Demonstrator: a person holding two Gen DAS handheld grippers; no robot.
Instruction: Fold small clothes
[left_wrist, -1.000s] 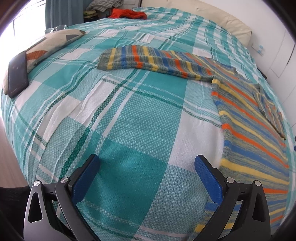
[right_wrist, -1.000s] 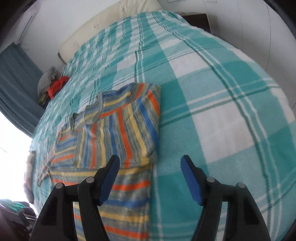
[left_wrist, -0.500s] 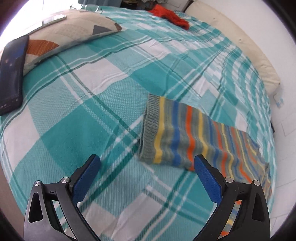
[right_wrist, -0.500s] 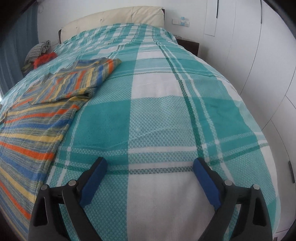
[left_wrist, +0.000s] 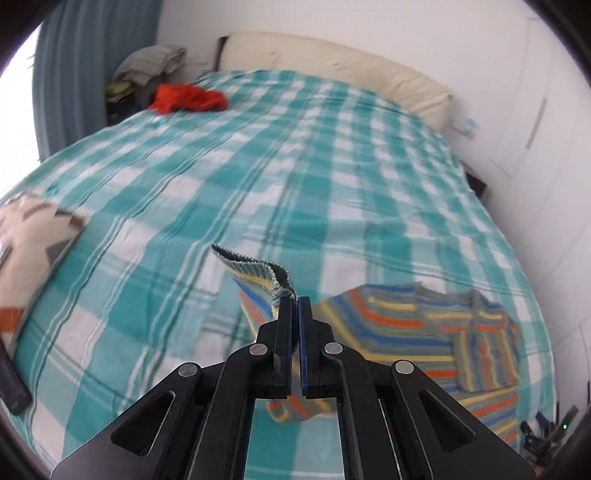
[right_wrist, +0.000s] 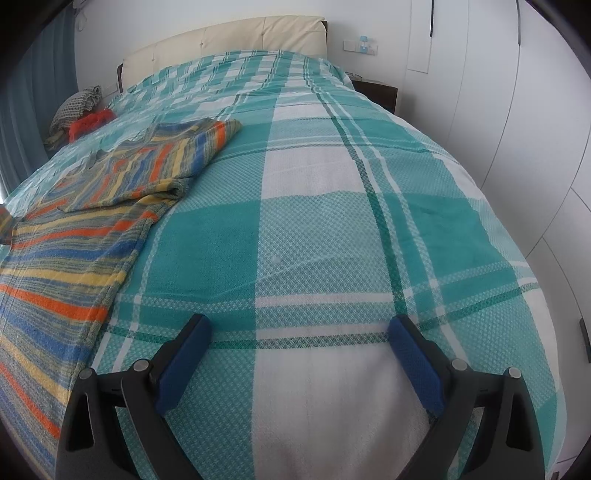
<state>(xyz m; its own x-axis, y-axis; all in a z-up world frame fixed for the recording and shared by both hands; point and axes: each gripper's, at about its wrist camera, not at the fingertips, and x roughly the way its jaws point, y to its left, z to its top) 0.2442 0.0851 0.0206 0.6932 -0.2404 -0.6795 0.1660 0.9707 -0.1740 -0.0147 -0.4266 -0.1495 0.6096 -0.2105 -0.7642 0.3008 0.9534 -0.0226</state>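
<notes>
A striped knit sweater (left_wrist: 406, 332) in orange, blue, yellow and grey lies on the teal plaid bedspread (left_wrist: 295, 166). My left gripper (left_wrist: 294, 306) is shut on the cuff end of the sweater's sleeve (left_wrist: 258, 275) and holds it lifted above the bed. In the right wrist view the sweater (right_wrist: 92, 221) lies at the left, its other sleeve folded over the body. My right gripper (right_wrist: 299, 354) is open and empty over bare bedspread (right_wrist: 314, 221), to the right of the sweater.
A patterned cushion (left_wrist: 29, 251) and a dark phone (left_wrist: 11, 384) lie at the bed's left edge. A red garment (left_wrist: 184, 98) and a grey pile (left_wrist: 151, 64) sit at the far left by the cream headboard (left_wrist: 332, 59). White wardrobe doors (right_wrist: 517, 110) stand to the right.
My left gripper has shut on the sleeve cuff and lifted it off the bed, swinging toward the sweater's body. My right gripper has stayed open and barely moved.
</notes>
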